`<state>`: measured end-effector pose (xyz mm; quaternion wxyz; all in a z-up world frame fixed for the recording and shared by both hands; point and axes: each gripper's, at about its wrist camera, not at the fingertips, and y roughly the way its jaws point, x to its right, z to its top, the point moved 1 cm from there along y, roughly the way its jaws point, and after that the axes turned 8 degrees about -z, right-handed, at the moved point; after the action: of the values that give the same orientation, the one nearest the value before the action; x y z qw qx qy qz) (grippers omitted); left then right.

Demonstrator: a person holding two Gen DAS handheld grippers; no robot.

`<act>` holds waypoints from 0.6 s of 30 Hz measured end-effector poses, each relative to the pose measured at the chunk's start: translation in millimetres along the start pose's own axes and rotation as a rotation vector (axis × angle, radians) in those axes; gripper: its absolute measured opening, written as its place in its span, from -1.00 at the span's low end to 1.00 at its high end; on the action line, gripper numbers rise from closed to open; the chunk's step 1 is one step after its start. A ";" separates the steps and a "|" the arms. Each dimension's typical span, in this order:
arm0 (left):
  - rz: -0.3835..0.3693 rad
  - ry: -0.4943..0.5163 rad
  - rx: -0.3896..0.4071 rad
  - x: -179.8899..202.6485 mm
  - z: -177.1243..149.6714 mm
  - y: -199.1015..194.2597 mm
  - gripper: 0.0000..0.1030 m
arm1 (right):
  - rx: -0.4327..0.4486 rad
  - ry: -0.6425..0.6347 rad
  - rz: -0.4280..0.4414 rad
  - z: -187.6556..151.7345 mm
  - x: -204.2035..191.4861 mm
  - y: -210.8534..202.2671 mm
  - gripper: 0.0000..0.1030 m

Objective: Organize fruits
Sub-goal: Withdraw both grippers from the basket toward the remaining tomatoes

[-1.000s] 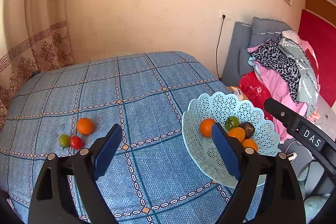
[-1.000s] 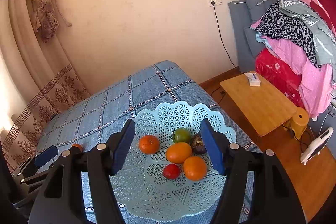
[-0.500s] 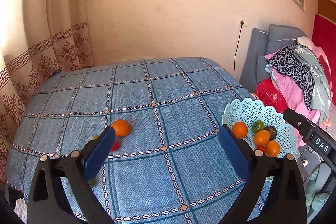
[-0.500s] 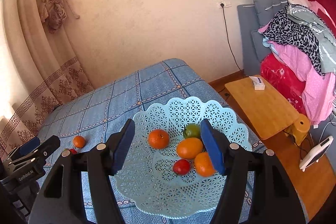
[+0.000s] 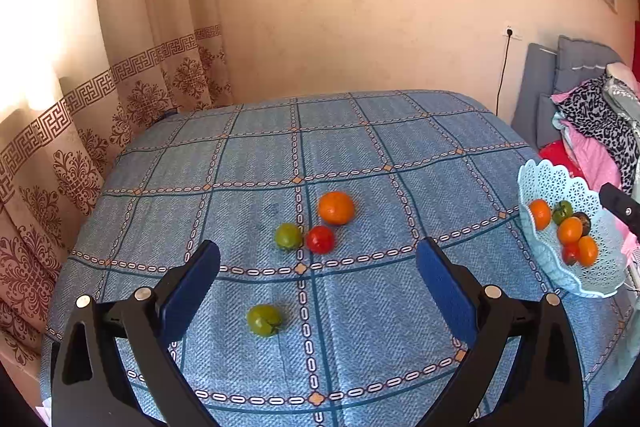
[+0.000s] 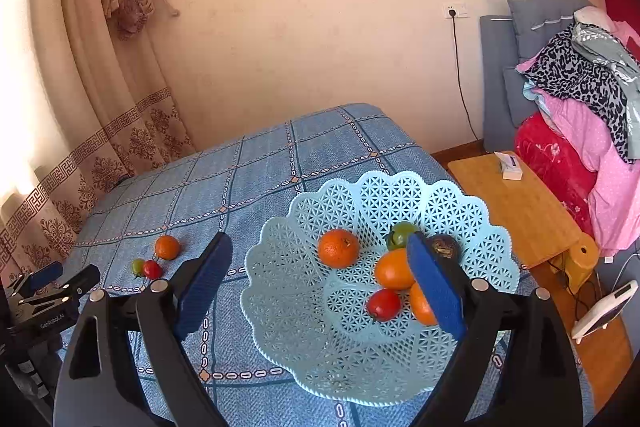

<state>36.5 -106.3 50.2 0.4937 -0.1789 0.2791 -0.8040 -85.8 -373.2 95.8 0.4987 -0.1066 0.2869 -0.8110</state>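
On the blue checked tablecloth lie an orange, a red tomato, a green tomato and a second green tomato, loose. My left gripper hangs open above them, nothing between its blue pads. The pale blue lattice basket holds several fruits: an orange, a red tomato, a green one and a dark one. My right gripper stands over the basket, its jaws opening, empty. The left gripper's tip shows at the left edge.
The basket sits at the table's right edge. Beyond it stand a low wooden table with a small box, a grey sofa heaped with clothes and a white device on the floor. Curtains hang left.
My left gripper has swung left from the basket to over the loose fruits and opened wider. My right gripper's jaws have spread apart and the basket has shifted right in its view.
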 end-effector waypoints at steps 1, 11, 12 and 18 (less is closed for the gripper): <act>0.010 -0.003 -0.009 -5.2 -3.6 1.6 0.89 | -0.001 -0.008 0.006 -1.1 -2.7 0.6 0.83; 0.065 -0.054 -0.110 -41.7 -42.5 25.2 0.89 | -0.024 -0.113 0.049 -19.9 -37.3 4.3 0.83; 0.068 -0.053 -0.115 -43.0 -45.1 27.1 0.89 | -0.022 -0.128 0.048 -22.2 -40.8 4.0 0.83; 0.079 -0.073 -0.137 -56.3 -54.5 37.8 0.89 | -0.041 -0.182 0.074 -34.5 -58.6 5.9 0.83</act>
<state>57.3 -54.6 -16.7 0.5215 -0.2301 0.3221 -0.7559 -69.1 -311.9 71.0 0.5500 -0.1794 0.2606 -0.7729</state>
